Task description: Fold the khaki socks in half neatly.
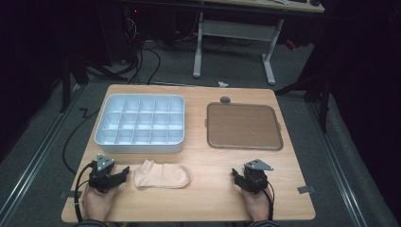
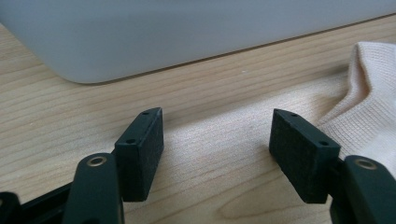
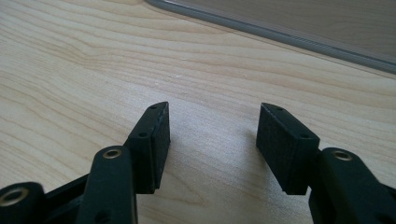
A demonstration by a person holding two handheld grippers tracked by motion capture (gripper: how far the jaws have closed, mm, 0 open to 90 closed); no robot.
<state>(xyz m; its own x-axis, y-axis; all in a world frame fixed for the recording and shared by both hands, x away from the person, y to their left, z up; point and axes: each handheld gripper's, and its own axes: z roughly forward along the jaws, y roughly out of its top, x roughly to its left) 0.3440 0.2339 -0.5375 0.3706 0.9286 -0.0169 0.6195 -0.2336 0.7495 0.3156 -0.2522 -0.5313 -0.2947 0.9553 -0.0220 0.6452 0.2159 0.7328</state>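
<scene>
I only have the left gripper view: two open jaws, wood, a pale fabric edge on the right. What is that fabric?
Observer: A peach sock, lying flat on the table just right of the left gripper.
Operator: And the white wall ahead?
Observer: A white divided box, its compartments look empty.
Operator: Where's the other gripper?
Observer: The right gripper sits near the table's front right, jaws open, below a brown tray.

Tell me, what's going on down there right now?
Left gripper open beside sock. Right gripper open, empty. Sock flat, untouched. Nothing in the way.
</scene>
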